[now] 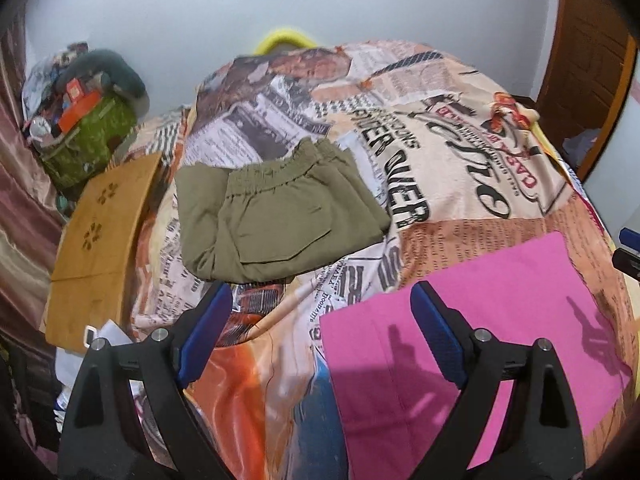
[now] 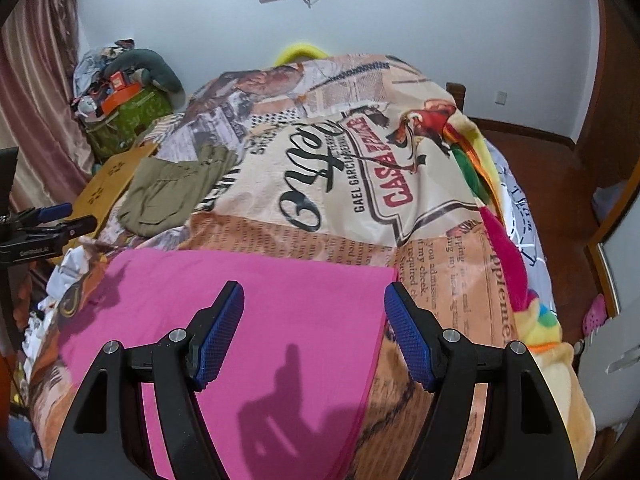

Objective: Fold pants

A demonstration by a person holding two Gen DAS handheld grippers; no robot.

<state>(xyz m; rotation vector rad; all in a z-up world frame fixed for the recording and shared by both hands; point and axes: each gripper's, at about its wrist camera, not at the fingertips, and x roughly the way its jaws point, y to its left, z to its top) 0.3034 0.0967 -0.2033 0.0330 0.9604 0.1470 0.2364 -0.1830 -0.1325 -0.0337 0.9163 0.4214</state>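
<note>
Pink pants (image 1: 480,320) lie flat on the printed bedspread (image 1: 460,152), at the near right in the left wrist view and near centre in the right wrist view (image 2: 248,320). My left gripper (image 1: 322,300) is open and empty, above the pink pants' left edge. My right gripper (image 2: 314,300) is open and empty, above the pink pants near their right edge. The left gripper also shows at the left edge of the right wrist view (image 2: 60,216). Folded olive green pants (image 1: 276,212) lie further back on the bed (image 2: 168,196).
A wooden board (image 1: 104,248) lies off the bed's left side. A green bag (image 1: 88,140) piled with clutter stands at the back left. Curtains (image 2: 36,120) hang on the left. A colourful blanket (image 2: 508,248) lies at the bed's right edge, with wooden floor (image 2: 560,208) beyond.
</note>
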